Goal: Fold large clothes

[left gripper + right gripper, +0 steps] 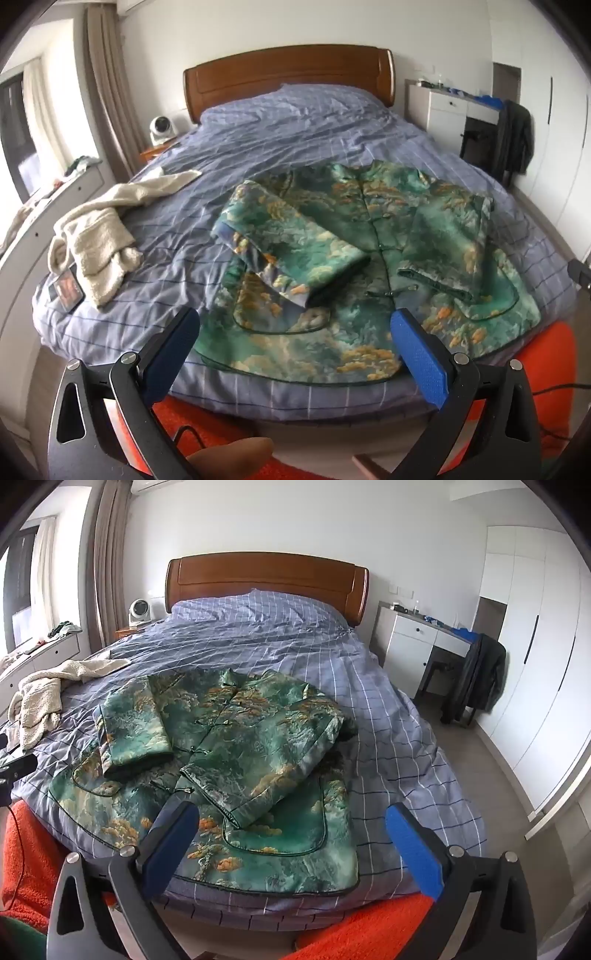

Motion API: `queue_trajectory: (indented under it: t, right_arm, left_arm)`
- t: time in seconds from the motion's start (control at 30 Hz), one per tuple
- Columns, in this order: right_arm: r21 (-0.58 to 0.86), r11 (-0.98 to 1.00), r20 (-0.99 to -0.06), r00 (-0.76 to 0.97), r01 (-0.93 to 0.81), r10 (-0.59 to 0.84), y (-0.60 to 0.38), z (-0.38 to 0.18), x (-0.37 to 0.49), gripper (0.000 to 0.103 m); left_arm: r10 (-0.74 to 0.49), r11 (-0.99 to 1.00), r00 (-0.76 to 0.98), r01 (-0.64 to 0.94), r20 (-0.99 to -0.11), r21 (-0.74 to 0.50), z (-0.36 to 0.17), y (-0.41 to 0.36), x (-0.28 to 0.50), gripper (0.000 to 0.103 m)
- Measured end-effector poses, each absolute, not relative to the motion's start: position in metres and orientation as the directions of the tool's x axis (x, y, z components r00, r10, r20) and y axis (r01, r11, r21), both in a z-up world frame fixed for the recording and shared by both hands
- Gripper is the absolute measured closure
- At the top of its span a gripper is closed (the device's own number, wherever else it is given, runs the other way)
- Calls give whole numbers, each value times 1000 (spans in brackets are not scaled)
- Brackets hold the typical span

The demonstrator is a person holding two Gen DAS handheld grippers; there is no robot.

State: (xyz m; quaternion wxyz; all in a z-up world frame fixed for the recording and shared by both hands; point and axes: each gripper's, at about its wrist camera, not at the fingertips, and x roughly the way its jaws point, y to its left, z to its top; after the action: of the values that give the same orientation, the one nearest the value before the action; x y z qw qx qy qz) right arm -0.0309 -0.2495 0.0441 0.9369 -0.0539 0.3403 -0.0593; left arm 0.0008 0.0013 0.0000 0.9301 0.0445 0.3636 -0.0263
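Both tools hover over the near edge of the bed: the left hand-held gripper and the right hand-held gripper have jaws spread wide with nothing between them. Beyond them the green patterned jacket lies flat on the blue checked cover, both sleeves folded across its front. A cream fleece garment lies crumpled at the left. An orange blanket hangs nearest.

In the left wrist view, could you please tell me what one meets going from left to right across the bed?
Small dark device at the bed's corner → cream towel → green patterned jacket with both sleeves folded in. Off the bed, further right: dark garment hanging by the white desk.
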Motion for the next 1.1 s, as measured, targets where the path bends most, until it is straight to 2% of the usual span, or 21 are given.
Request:
queue_trajectory:
  t: [0.13,0.2,0.37,1.1]
  right_arm:
    - [-137,988,-642,753,72,-144,-249,41,-33,0]
    - [-139,988,-646,750,67,-142,-248,40,-32,0]
    - [-149,987,-642,753,60,-143,-248,42,-31,0]
    - [-151,987,-632,763,49,-134,-240,40,-31,0]
  left_arm:
    - [-62,997,732,71,-678,-15,-4,21,5,0]
    - [-35,996,736,79,-676,35,-1,13,3,0]
    - [-17,996,724,73,-690,52,-1,7,5,0]
    - [-26,998,710,63,-704,27,-4,11,6,0]
